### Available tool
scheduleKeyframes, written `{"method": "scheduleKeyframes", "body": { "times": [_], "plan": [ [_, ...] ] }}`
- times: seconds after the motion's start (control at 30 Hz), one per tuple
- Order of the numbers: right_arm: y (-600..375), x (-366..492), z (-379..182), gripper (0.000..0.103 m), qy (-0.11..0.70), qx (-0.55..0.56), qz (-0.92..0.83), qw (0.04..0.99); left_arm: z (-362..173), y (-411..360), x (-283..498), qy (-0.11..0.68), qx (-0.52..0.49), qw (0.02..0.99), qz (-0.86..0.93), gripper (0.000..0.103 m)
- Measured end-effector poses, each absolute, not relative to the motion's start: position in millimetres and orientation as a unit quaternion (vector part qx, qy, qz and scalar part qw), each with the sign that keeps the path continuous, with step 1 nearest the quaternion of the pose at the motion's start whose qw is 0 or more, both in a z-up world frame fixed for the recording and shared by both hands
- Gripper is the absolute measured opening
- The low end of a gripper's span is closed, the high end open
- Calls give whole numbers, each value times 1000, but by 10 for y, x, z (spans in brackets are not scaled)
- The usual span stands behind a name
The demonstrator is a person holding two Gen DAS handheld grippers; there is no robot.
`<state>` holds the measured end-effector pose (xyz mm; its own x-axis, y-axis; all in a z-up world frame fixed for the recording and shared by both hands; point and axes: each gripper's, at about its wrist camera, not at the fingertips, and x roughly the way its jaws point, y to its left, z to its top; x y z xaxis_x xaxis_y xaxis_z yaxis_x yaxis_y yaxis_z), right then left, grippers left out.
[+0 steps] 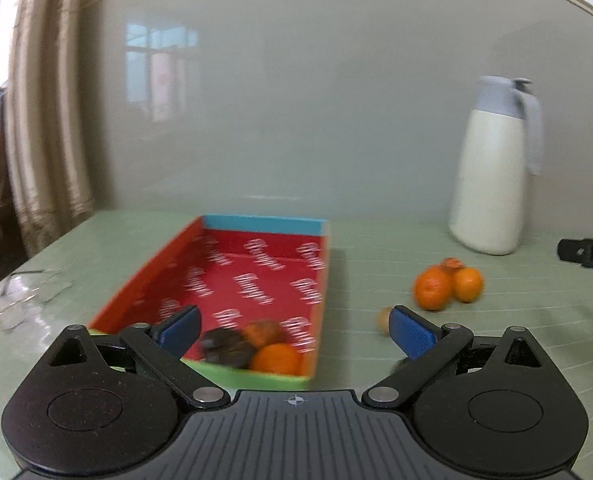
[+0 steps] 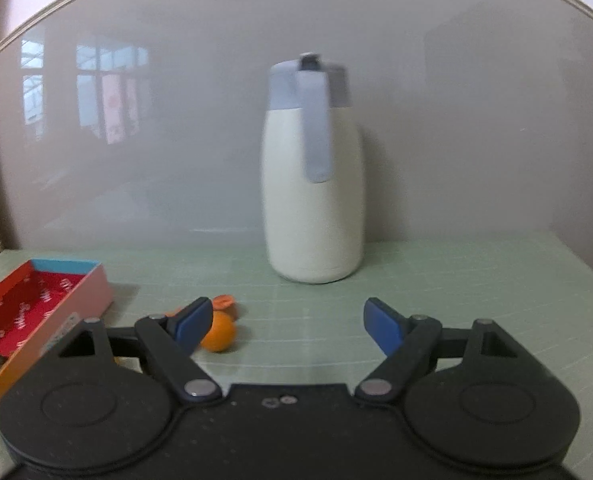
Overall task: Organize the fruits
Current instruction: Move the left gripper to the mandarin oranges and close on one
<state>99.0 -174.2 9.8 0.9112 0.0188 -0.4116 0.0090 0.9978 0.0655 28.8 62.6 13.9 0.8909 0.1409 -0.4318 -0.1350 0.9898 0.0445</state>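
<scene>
Left gripper [image 1: 294,332] spread wide, blue fingertips [image 1: 410,332] well apart, nothing between them. Poised just above the near end of a red box [image 1: 256,276] with white lettering inside, a light blue far wall and a green near wall. In the box's near end, at about 6 o'clock of its floor: a dark fruit [image 1: 226,346], an orange [image 1: 276,359] just beside it at 3 o'clock, and a duller orange-brown fruit [image 1: 265,331] behind the pair at 12 o'clock; all three close together, contact hard to judge through the blur.

Out on the green table [image 1: 516,312], at 3 o'clock from the box: two more oranges [image 1: 434,287] side by side and apparently touching, with a scrap of peel [image 1: 452,264] at 12 o'clock of them. A small brownish fruit [image 1: 384,318] near the right fingertip, partly hidden, kind unclear. White jug [image 1: 492,184] with a grey-blue lid and handle upright at 1 o'clock, near the wall. Black object [image 1: 588,254] with pale letters at the 3 o'clock edge, cut off.

Right gripper [image 2: 284,326] likewise wide open, empty, facing the jug [image 2: 314,196] at 12 o'clock. An orange [image 2: 219,334] just behind its left fingertip, partly covered by it, with peel [image 2: 223,303] beyond. Box [image 2: 36,312] at 9 o'clock, its outer wall pink.
</scene>
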Motion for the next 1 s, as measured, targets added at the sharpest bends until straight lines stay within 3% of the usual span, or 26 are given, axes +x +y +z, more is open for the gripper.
{"method": "scheduleKeyframes", "body": {
  "times": [0.17, 0.3, 0.4, 0.5, 1.0],
  "plan": [
    [-2042, 959, 46, 82, 214, 41, -23, 976, 143, 206, 453, 212, 26, 976, 34, 99],
    [-2285, 954, 12, 82, 215, 44, -47, 975, 100, -106, 657, 223, 40, 974, -2, 72],
    [-2462, 959, -21, 82, 215, 52, -65, 973, 27, -305, 813, 236, 43, 971, -17, 67],
    [-2642, 962, -64, 82, 218, 60, -83, 971, -41, -465, 926, 250, 39, 967, -33, 54],
    [-3076, 1002, -198, 82, 230, 52, -123, 964, -346, -944, 1543, 287, 30, 957, -21, 52]
  ]
}}
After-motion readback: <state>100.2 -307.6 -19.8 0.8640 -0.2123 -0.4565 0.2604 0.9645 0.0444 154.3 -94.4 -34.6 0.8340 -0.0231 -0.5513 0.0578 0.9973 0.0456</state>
